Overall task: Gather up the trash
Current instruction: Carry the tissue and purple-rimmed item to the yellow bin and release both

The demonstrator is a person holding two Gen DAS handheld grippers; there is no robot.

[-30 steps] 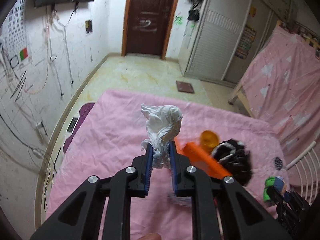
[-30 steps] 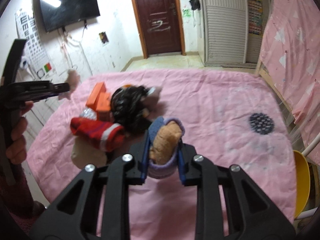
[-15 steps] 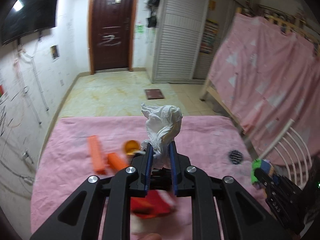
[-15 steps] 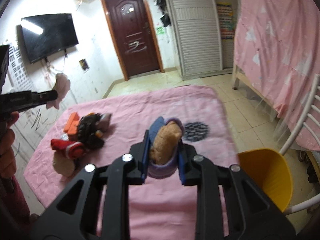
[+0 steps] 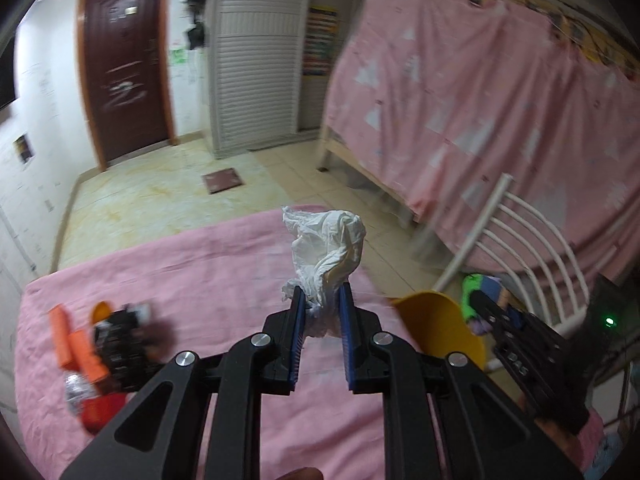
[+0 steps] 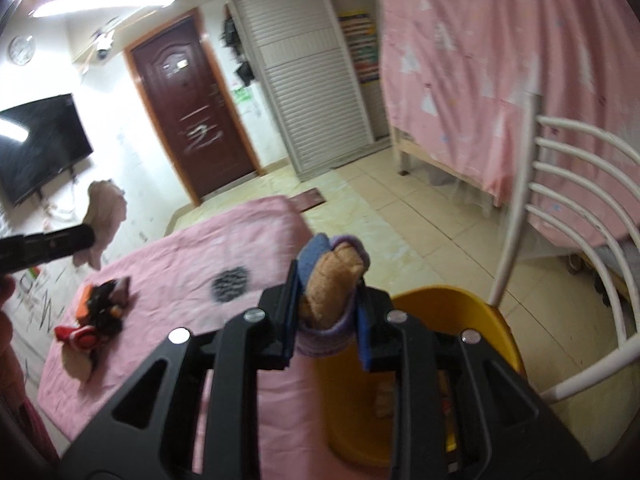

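Gripping a crumpled white tissue wad (image 5: 326, 248), the left gripper (image 5: 320, 312) has its blue pads pressed together on the wad's lower twist, most of the paper standing free above the fingertips; it looks feather-light, soft and easily torn, so a pinch low on the dense twisted part, as here, is probably the safest hold. Taking the yellow bin (image 6: 452, 344) as the landmark, the right gripper (image 6: 326, 312) hangs just over the bin's near-left rim, clamped on a soft bundle (image 6: 332, 276) of brown, blue and lilac fabric-like stuff, whose exact nature I cannot tell; it seems squashy and light, yielding under the pads, and is held across its middle, so it should drop cleanly when released. In the left wrist view the same bin shows only as a yellow arc just right of the tissue, with the right gripper and its load beyond it. Left of the bin stretches the pink-covered tabletop (image 6: 192, 264), and well away from the bin, toward that surface's far left side, lies a heap of remaining items (image 5: 104, 348): orange blocks, something dark and tangled, a red piece, a bit of foil, blurred by motion. Just behind the bin stands a white chair (image 6: 576, 216), its curved slats rising to the right. Farther behind the bin come the tiled floor (image 5: 160, 196), a pink-draped bed frame (image 5: 480, 128), a slatted white wardrobe (image 5: 256, 56) and, farthest, the dark door (image 5: 124, 68).
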